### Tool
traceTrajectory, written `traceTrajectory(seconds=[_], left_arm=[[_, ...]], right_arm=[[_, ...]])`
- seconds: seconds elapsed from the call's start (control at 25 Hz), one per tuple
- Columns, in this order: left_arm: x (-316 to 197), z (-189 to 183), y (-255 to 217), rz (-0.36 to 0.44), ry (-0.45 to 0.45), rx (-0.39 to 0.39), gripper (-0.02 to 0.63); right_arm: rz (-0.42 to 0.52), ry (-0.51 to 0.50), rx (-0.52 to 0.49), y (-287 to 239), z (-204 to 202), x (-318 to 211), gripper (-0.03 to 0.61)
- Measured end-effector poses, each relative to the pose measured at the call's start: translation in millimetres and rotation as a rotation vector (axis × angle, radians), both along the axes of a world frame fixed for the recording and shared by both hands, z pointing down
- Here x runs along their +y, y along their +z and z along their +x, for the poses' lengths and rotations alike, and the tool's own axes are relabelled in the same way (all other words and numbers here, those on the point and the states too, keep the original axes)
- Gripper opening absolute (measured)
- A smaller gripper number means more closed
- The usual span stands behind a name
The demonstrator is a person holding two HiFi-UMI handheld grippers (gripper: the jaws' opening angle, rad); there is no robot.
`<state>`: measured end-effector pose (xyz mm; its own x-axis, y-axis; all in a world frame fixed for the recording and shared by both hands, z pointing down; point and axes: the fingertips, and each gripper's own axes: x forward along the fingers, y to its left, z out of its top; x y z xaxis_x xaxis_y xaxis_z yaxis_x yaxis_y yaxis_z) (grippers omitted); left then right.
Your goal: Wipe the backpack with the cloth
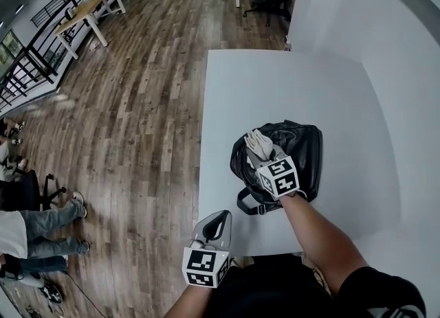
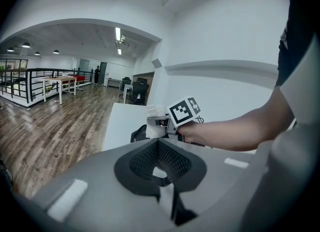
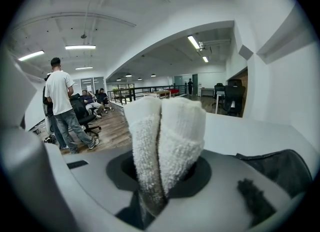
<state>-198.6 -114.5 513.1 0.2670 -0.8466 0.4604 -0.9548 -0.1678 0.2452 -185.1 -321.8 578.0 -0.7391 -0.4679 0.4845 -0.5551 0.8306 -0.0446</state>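
Cloth [image 3: 162, 141] is clenched in my right gripper [image 1: 265, 157]: white terry, folded double, with the fold standing up out of the jaws. Both jaws are pressed on it and the grip looks solid. From the head view the gripper sits over the left part of the backpack [image 1: 302, 148], which is black, lying flat on the white table [image 1: 289, 83] near my edge, strap loop trailing toward me. Can't tell whether the cloth is touching the bag or hovering just above it; the right gripper view only catches the bag low on the right. My left gripper [image 1: 214, 227] hangs by the table's near-left corner, well apart from the bag, jaw tips apparently closed on nothing. My read: pickup is done and the wiping step is in hand. Next move needs the cloth's fold tipped down onto the bag's surface, then swept across. The left gripper may have to pin the bag if it slides.
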Motion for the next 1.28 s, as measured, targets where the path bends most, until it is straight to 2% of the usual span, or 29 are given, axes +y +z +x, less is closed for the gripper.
traceTrajectory(seconds=[0.52, 1.08, 1.28], left_arm=[[-4, 23, -2, 0.023, 0.087, -0.013, 0.006], [-6, 51, -16, 0.053, 0.165, 0.005, 0.006], [-10, 53, -25, 0.07, 0.172, 0.002, 0.006]], right_arm=[[0.043, 0.1, 0.01, -18, 49, -15, 0.098], [0.089, 0.196, 0.009, -47, 102, -15, 0.098], [0.115, 0.232, 0.0, -63, 120, -15, 0.098]])
